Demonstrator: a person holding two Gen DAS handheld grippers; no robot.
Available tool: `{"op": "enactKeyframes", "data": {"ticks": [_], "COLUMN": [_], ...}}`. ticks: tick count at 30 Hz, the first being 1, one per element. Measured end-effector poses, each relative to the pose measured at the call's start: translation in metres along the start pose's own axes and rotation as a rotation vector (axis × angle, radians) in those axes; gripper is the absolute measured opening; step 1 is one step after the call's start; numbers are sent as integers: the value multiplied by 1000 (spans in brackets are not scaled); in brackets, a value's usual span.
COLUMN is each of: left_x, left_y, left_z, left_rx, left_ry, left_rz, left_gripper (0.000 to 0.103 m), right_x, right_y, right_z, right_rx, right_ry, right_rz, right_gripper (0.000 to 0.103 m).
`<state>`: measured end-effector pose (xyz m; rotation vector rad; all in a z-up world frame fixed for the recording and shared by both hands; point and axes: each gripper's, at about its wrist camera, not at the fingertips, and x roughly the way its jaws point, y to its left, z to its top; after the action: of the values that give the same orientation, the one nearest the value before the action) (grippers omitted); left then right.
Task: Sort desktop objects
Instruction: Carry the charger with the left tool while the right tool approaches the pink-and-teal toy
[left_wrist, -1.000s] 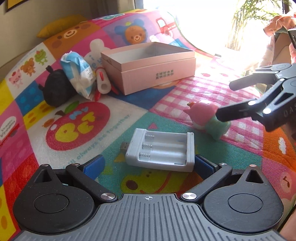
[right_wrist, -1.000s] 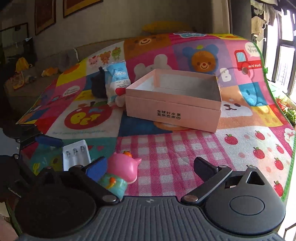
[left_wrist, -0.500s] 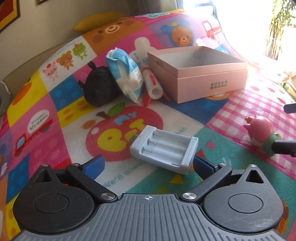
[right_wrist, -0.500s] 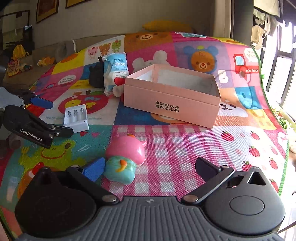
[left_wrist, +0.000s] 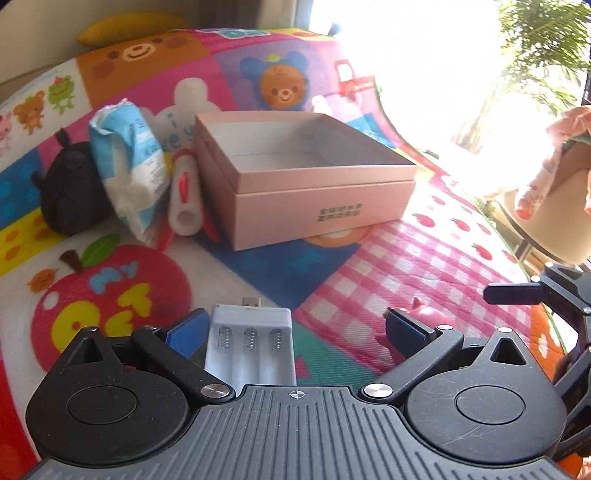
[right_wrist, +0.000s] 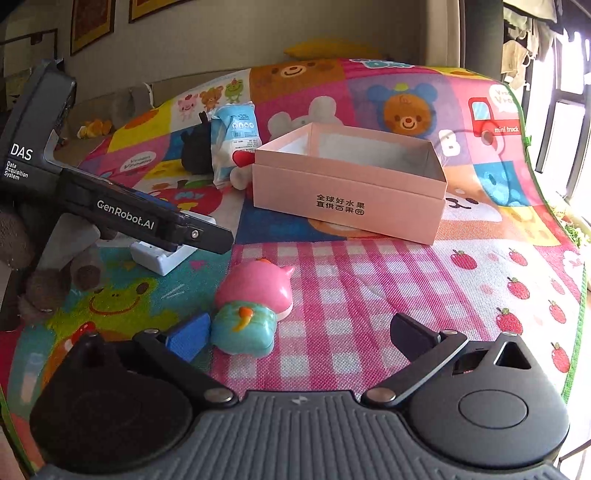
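Observation:
A white battery charger (left_wrist: 251, 347) lies on the play mat between the fingers of my left gripper (left_wrist: 295, 330), close to the left finger; the jaws stand wide open. It also shows in the right wrist view (right_wrist: 162, 254), partly hidden by the left gripper. A pink-and-teal pig toy (right_wrist: 253, 308) lies on the pink check patch, just ahead of my open right gripper (right_wrist: 299, 334), beside its left finger. In the left wrist view the toy (left_wrist: 424, 321) peeks out behind the right finger. An open pink box (left_wrist: 299, 173) (right_wrist: 351, 181) stands empty behind.
Left of the box lie a white roll with red parts (left_wrist: 184, 195), a blue-and-white packet (left_wrist: 129, 166) and a black pouch (left_wrist: 70, 188). A yellow cushion (left_wrist: 129, 26) sits at the mat's far edge. A chair with clothes (left_wrist: 554, 192) stands at the right.
My left gripper has moved forward over the charger, which now sits between its fingers. My right gripper has drawn back a little from the pig toy.

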<state>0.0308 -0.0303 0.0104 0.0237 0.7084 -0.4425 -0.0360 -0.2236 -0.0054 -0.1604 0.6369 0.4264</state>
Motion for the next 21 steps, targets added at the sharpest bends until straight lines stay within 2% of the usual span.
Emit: {"op": "enactKeyframes", "data": {"ticks": [5,11,13,17,19,21], "left_x": [-5,-26,-31,-35,-35,-38], "left_y": [-5,0,9,32,41,43], "left_z": [-8,-29,-30,-26,-25,-25], "left_rx": [26,135,119,45,1,-23], "left_ry": [14,48,47,39,36,26], "left_rz": [91,260,300,428,445,419], "left_gripper": [103,103,103,103,103,103], "right_x": [3,5,7,12,16,16], "right_y": [2,-1,0,1,-1,-4], "right_z": [0,-1,-1,0,1,1], "right_rx": [-5,9,11,10,32,54], "right_ry": [18,33,43,81,107,105], "right_rz": [7,12,8,-5,5,9], "right_gripper": [103,103,103,103,103,103]}}
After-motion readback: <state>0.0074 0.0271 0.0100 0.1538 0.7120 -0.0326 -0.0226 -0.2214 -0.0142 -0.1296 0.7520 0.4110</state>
